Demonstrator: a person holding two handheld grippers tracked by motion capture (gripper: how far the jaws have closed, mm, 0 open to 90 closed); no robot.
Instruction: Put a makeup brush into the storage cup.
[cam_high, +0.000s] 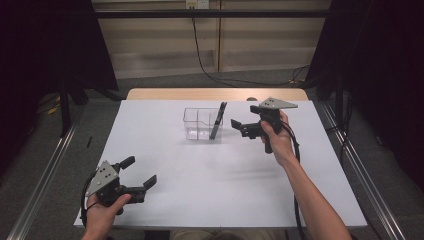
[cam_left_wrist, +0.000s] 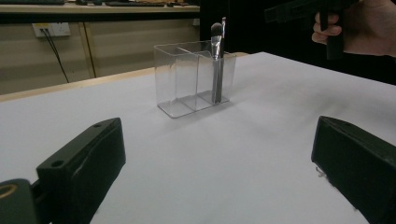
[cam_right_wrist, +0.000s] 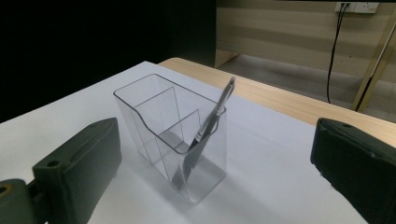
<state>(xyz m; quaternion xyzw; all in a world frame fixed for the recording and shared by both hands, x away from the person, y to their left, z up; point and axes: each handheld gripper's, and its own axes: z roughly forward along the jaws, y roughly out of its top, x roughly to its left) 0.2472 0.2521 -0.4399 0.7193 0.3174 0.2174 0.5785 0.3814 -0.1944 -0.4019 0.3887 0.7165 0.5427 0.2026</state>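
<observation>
Looks done: slim dark makeup brush (cam_high: 217, 121) leaning in the right-end slot of the clear plastic three-slot organizer (cam_high: 196, 123) mid-table, right gripper (cam_high: 241, 126) spread empty just right of it, left gripper (cam_high: 138, 173) spread, idle near-left.

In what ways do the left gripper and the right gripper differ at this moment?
The left gripper sits near the front left corner of the white table, far from the clear organizer; the right gripper is held right beside the organizer. The left gripper points toward the right across the table, while the right gripper points left at the brush standing in the organizer. Both have open jaws with nothing between them.
</observation>
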